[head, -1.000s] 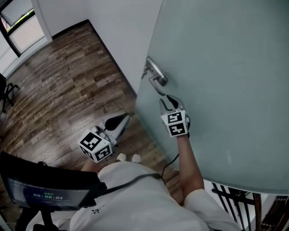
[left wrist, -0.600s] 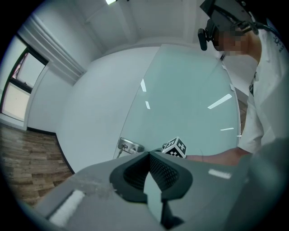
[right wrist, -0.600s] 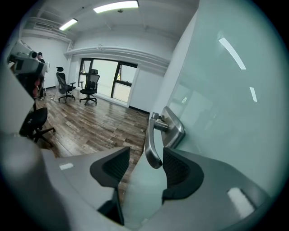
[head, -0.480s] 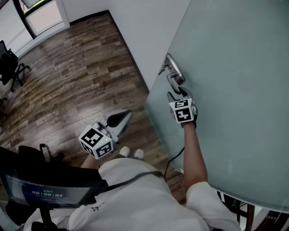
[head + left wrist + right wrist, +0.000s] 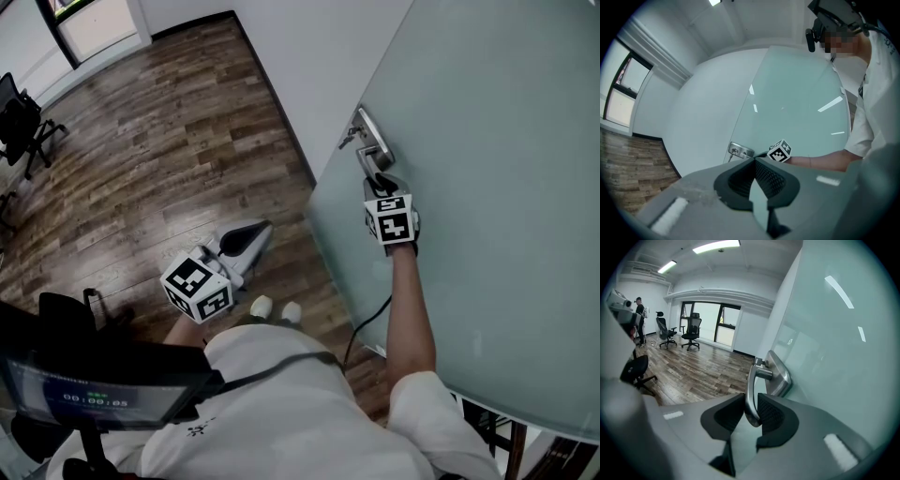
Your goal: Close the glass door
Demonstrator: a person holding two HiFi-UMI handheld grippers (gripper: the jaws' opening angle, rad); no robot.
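The right gripper [image 5: 378, 181] is closing its jaws on the door handle [image 5: 372, 150], at one o'clock by the glass door [image 5: 487, 187] edge. The left gripper [image 5: 248, 236] hangs empty, jaws together. Next, probably, a firm hold to swing the door closed.

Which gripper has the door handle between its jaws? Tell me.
The right gripper: its jaws are closing on the metal door handle. The left gripper hangs away from the door, jaws together, holding nothing.

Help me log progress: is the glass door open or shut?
Open. The door has its free edge out from the wall, over the floor; the right gripper is closing its jaws on the handle.
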